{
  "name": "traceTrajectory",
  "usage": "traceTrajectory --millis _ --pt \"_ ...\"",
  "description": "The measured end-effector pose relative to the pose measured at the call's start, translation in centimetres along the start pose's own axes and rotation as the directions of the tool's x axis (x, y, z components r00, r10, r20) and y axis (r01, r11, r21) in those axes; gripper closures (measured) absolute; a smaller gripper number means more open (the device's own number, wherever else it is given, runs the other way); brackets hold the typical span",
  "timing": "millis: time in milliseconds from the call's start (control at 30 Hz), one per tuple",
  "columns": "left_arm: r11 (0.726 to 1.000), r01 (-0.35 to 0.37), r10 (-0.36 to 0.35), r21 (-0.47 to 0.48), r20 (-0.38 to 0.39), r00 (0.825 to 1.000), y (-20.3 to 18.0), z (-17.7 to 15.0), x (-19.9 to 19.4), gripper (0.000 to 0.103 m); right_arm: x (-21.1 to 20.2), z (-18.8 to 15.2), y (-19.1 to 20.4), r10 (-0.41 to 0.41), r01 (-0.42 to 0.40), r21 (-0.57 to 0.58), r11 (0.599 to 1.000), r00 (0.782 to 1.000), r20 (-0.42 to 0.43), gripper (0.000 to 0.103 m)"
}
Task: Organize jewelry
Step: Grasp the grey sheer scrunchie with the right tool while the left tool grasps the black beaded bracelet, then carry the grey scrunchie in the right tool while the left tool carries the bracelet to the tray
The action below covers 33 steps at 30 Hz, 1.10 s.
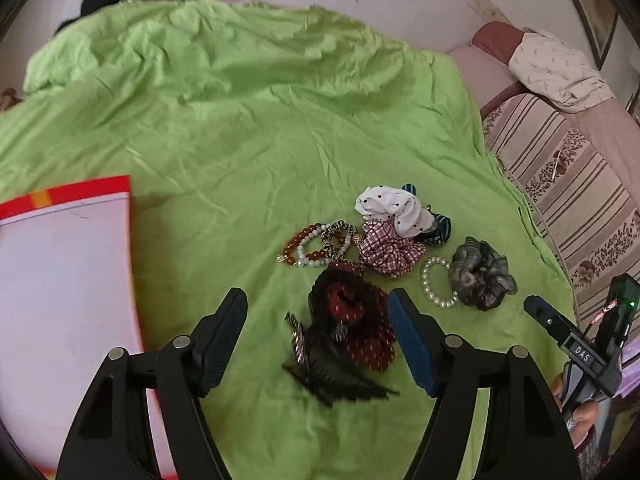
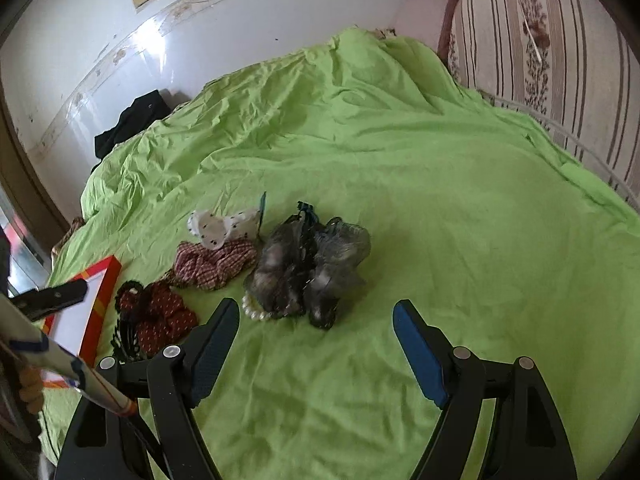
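Between left gripper (image 1: 316, 344) fingers, spread and empty: red scrunchie (image 1: 356, 320) on green sheet (image 1: 240, 140) | soft, light, squashy; pinch bunched rim | right gripper (image 2: 316, 344) spread, empty, near grey scrunchie (image 2: 308, 268)

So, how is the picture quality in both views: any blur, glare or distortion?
Left wrist view: the black hair claw and the red-rimmed tray are smeared by motion blur, and the fisheye bends the tray's edge. Right wrist view: glare on the glossy white wall, and the grey scrunchie looks soft; daylight is even.
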<state>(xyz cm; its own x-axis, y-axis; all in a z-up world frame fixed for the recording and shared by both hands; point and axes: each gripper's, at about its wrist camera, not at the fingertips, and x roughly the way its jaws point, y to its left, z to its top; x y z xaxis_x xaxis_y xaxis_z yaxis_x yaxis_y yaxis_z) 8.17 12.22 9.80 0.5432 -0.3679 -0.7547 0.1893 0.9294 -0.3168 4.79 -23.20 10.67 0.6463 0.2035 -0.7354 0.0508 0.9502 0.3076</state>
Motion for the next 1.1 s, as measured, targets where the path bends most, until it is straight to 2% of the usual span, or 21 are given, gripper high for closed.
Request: traceTrajectory --millis 233,267,333,433,467,600,633,667,733,900,1033,1100 --pt "0.996 0.084 -0.085 -0.015 -0.066 0.994 0.7 0.1 3.0 0.033 2.3 1.8 -2.3 0.073 -0.068 0.093 0.993 0.996 -0.05 0.02" --pt "0.995 0.1 -0.1 -0.011 -0.073 0.992 0.6 0.0 3.2 0.037 2.8 2.0 -2.5 0.076 -0.07 0.101 0.992 0.995 -0.058 0.02" --pt "0.992 0.128 -0.128 -0.004 -0.095 0.987 0.4 0.1 3.6 0.05 3.5 2.1 -2.5 0.074 -0.067 0.103 0.992 0.995 -0.066 0.02" --pt "0.987 0.16 -0.16 -0.005 -0.109 0.981 0.2 0.1 3.9 0.059 4.4 2.2 -2.3 0.062 -0.055 0.101 0.993 0.995 -0.077 0.02" --pt "0.985 0.171 -0.17 -0.006 -0.109 0.979 0.1 0.2 3.9 0.06 4.7 2.2 -2.4 0.062 -0.054 0.104 0.993 0.995 -0.081 0.024" --pt "0.981 0.195 -0.195 -0.011 -0.11 0.975 -0.2 0.3 3.9 0.078 5.5 2.1 -2.4 0.057 -0.047 0.107 0.993 0.993 -0.1 0.036" --pt "0.982 0.19 -0.189 -0.009 -0.113 0.975 -0.4 0.3 3.9 0.087 5.7 2.1 -2.3 0.05 -0.04 0.099 0.994 0.993 -0.108 0.045" --pt "0.983 0.183 -0.183 -0.009 -0.114 0.976 -0.4 0.2 4.0 0.091 5.9 2.1 -2.1 0.044 -0.034 0.09 0.995 0.992 -0.117 0.061" --pt "0.984 0.177 -0.178 -0.016 -0.114 0.978 -0.6 0.1 3.9 0.094 6.3 2.0 -2.0 0.041 -0.028 0.091 0.995 0.989 -0.144 0.084" --pt "0.983 0.184 -0.185 -0.02 -0.077 0.98 -1.1 0.1 2.1 0.095 4.0 2.5 -1.6 0.052 -0.044 0.078 0.996 0.993 -0.104 0.089" --pt "0.973 0.229 -0.23 -0.011 -0.012 0.973 -2.0 0.1 -1.7 0.095 0.5 3.3 -0.4 0.05 -0.049 0.028 0.998 0.998 -0.045 0.089" --pt "0.974 0.227 -0.227 0.005 0.017 0.974 -2.5 0.1 -3.7 0.095 -1.2 3.7 0.5 0.045 -0.045 0.001 0.999 0.999 -0.017 0.089"
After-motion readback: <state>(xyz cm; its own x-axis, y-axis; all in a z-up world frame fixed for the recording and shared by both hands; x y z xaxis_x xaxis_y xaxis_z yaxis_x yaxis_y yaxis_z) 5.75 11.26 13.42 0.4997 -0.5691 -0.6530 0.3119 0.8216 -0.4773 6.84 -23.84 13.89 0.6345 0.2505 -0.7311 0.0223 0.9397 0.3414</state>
